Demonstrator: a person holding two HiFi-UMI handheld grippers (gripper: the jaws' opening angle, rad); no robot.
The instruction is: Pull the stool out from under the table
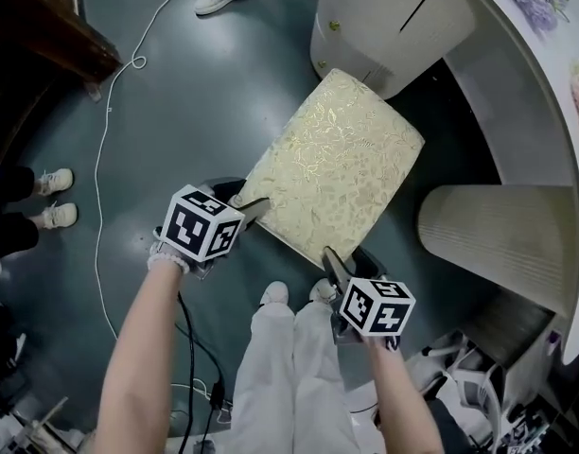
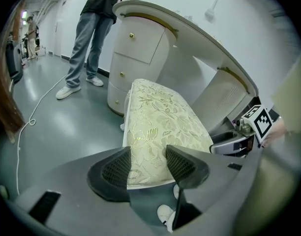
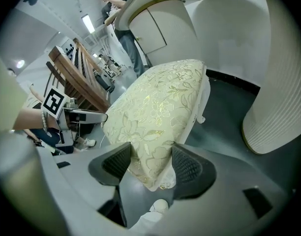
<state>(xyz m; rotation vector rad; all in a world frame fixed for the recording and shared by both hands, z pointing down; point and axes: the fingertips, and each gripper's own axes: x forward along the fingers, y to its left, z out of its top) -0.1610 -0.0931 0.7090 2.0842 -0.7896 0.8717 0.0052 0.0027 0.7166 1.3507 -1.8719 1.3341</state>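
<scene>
I am clamping my left tool on the near left corner of the stool cushion, and my right tool is gripping its near right corner. The stool is standing on the floor beside the curved white counter, just ahead of my legs

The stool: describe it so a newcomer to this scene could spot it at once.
Start at the curved white table on the head view's right. On the dark floor between its drawer unit and ribbed pedestal stands the stool, its near corners held by the left gripper and right gripper. Only it has a rectangular cream-and-gold floral cushion.
</scene>
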